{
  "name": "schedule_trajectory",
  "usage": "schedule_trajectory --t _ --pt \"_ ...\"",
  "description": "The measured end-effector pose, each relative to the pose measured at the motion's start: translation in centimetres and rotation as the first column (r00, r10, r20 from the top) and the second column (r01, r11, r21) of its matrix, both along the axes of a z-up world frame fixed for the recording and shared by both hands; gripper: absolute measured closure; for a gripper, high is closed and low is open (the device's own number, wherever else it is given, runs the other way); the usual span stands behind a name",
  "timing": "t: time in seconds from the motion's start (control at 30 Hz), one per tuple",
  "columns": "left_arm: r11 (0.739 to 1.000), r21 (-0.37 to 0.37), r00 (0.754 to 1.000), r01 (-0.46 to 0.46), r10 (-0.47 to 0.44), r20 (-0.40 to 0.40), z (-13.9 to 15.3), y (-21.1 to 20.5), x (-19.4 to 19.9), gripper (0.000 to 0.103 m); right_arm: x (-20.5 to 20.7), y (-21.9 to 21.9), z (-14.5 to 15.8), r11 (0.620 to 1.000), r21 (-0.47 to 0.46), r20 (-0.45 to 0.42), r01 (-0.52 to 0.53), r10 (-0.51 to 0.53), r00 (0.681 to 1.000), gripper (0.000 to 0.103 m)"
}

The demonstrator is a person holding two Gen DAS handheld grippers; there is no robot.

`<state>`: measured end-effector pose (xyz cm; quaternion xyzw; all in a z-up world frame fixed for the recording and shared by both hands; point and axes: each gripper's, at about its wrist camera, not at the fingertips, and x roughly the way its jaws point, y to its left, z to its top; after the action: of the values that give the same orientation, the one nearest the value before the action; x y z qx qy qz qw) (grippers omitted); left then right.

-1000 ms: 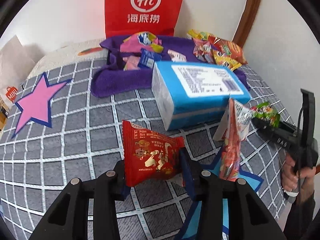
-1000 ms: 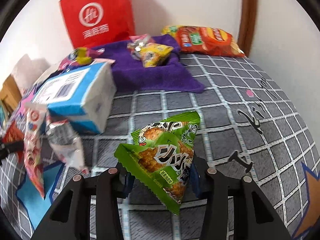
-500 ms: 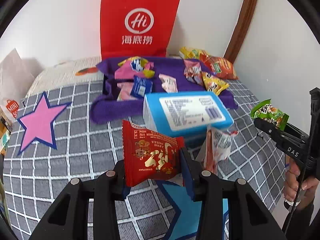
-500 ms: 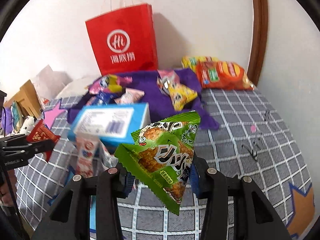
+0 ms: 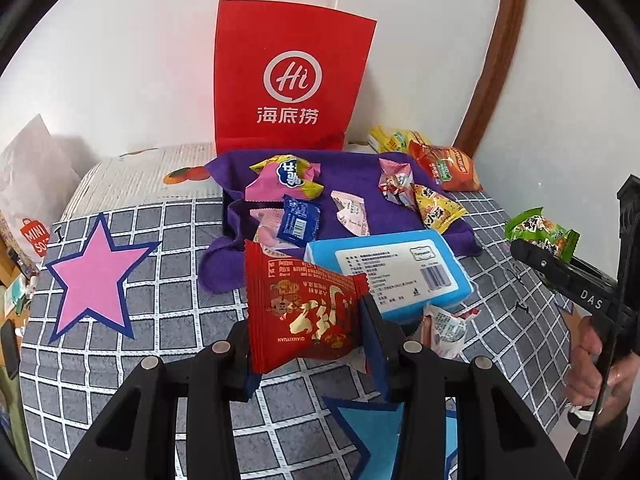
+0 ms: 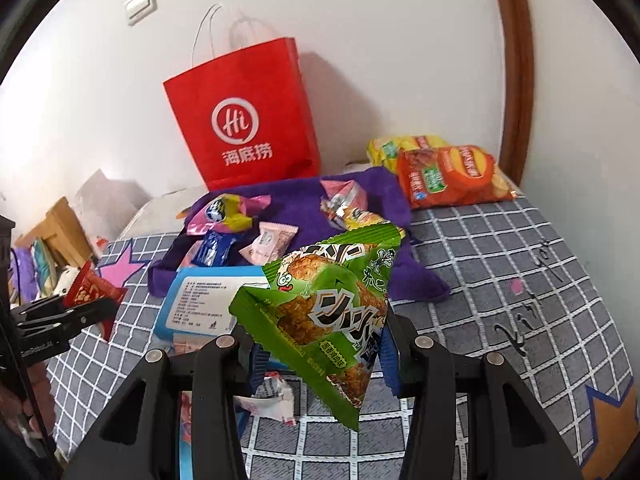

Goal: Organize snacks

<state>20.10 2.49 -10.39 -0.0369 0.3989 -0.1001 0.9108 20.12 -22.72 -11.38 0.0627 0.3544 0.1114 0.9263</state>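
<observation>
The left gripper (image 5: pixel 310 316) clamps a red snack packet (image 5: pixel 302 312) while the right gripper (image 6: pixel 320 340) grips a green snack packet (image 6: pixel 328 320); ahead of both lie a blue box (image 5: pixel 396 272), a purple cloth (image 5: pixel 360 208) strewn with sweets, and what appears to be a crumpled wrapper (image 5: pixel 444 328).
</observation>
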Motion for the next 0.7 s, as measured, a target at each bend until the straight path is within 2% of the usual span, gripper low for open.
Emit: schedule_trajectory --t 0.1,0.27,0.4,0.7 --pt "1.000 -0.013 1.000 -0.018 0.018 0.011 0.3 0.3 0.3 0.063 0.6 0.3 0.0 0.999 0.017 -0.029 -0.036 0.037 0.999 0.058" --pt "1.000 -0.031 1.000 -0.002 0.002 0.000 1.3 0.3 1.2 0.063 1.3 1.0 1.0 0.998 0.016 -0.007 -0.053 0.053 0.999 0.058" --pt "0.999 -0.034 1.000 -0.005 0.005 0.007 2.2 0.3 2.0 0.063 2.7 1.7 2.1 0.998 0.014 -0.022 -0.068 0.068 0.997 0.057" --pt "0.999 -0.054 0.999 -0.004 0.007 0.051 5.7 0.3 5.1 0.063 6.2 4.0 5.7 0.994 -0.053 0.012 -0.095 0.096 0.995 0.058"
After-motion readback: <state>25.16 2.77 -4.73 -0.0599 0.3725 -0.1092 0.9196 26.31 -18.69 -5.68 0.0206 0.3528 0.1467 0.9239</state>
